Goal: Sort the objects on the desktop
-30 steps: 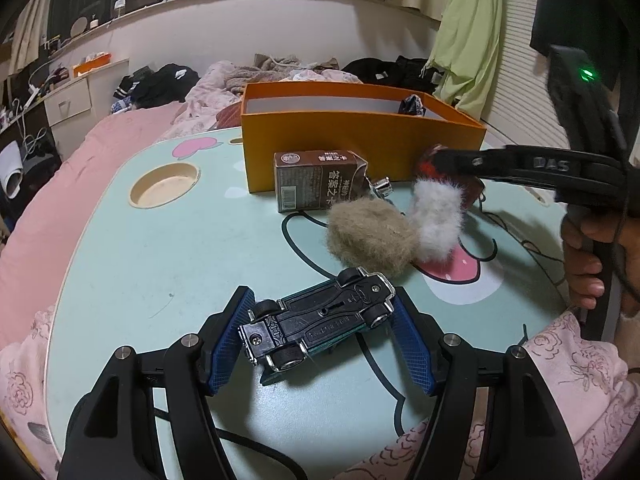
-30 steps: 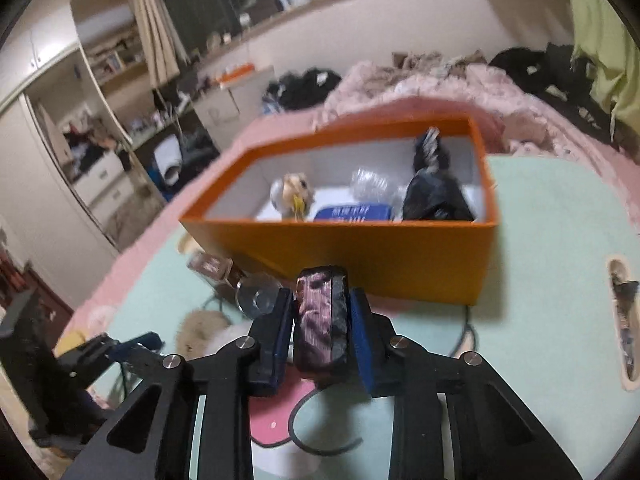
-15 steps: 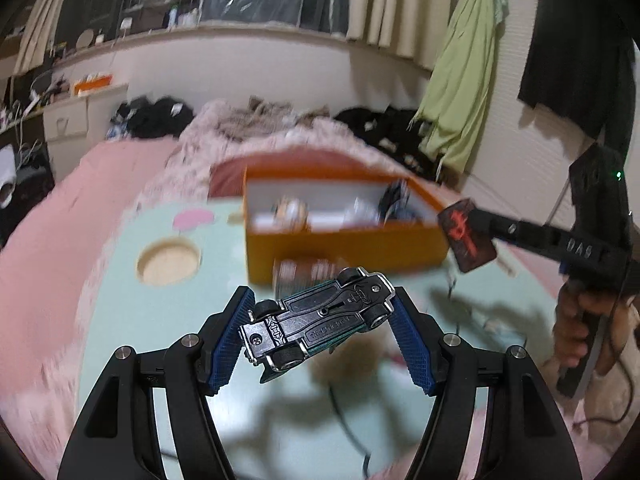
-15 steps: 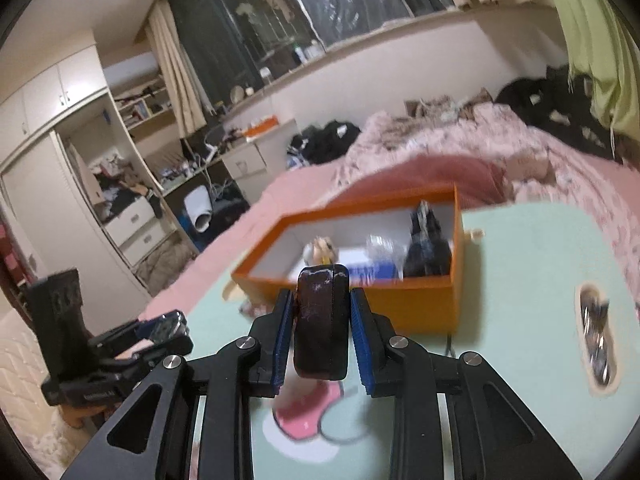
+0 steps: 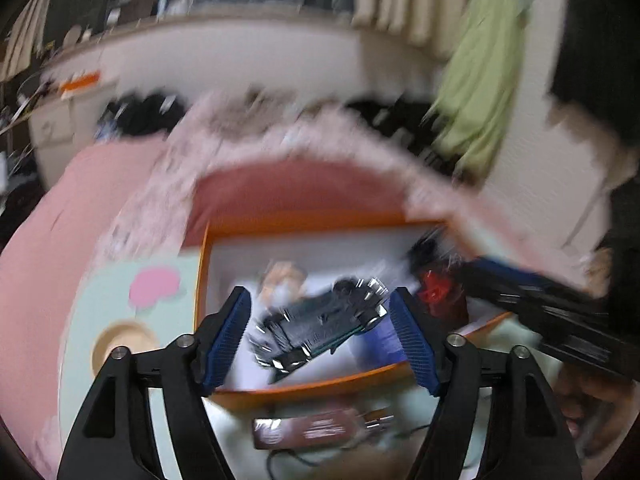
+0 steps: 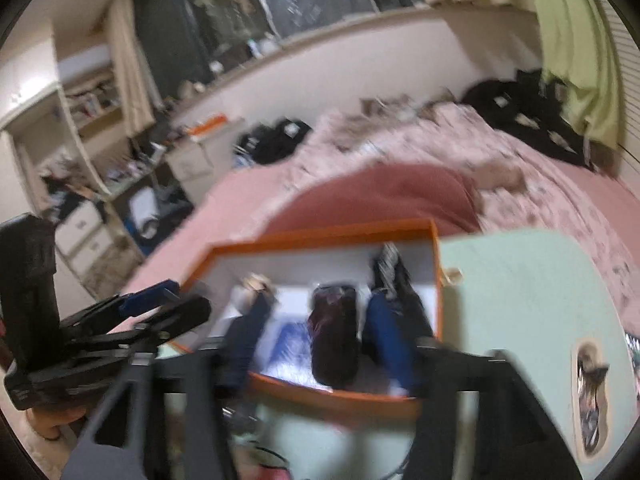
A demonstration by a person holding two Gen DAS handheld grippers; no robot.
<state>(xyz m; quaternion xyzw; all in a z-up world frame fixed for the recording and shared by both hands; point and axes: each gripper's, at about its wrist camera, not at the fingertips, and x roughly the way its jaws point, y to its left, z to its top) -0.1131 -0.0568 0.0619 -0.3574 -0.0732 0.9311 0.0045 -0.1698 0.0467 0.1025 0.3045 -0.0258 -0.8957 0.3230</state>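
My left gripper (image 5: 319,308) hangs over the orange box (image 5: 304,390). Its jaws are opening. The dark toy car (image 5: 320,328) lies upside down between the blue pads, smeared by motion, with small gaps at both ends. My right gripper (image 6: 320,308) is over the same box (image 6: 320,236) with its jaws opening, the fingers blurred. A dark red-brown object (image 6: 334,340) sits loose between them with a gap on each side. In the left wrist view the right gripper (image 5: 500,284) reaches in from the right, with that object (image 5: 436,292) showing red at its tip.
The box holds a small figure (image 5: 284,280), a black bundle (image 6: 396,280) and something blue (image 6: 292,340). A brown drink carton (image 5: 312,432) and a cable lie before the box on the mint-green table (image 6: 520,300). A round recess (image 5: 120,340) is at left. Pink bedding surrounds the table.
Both grippers have moved forward from above the tabletop to over the orange box. The right jaws have parted from the dark object, and the left jaws have widened, leaving the car loose.
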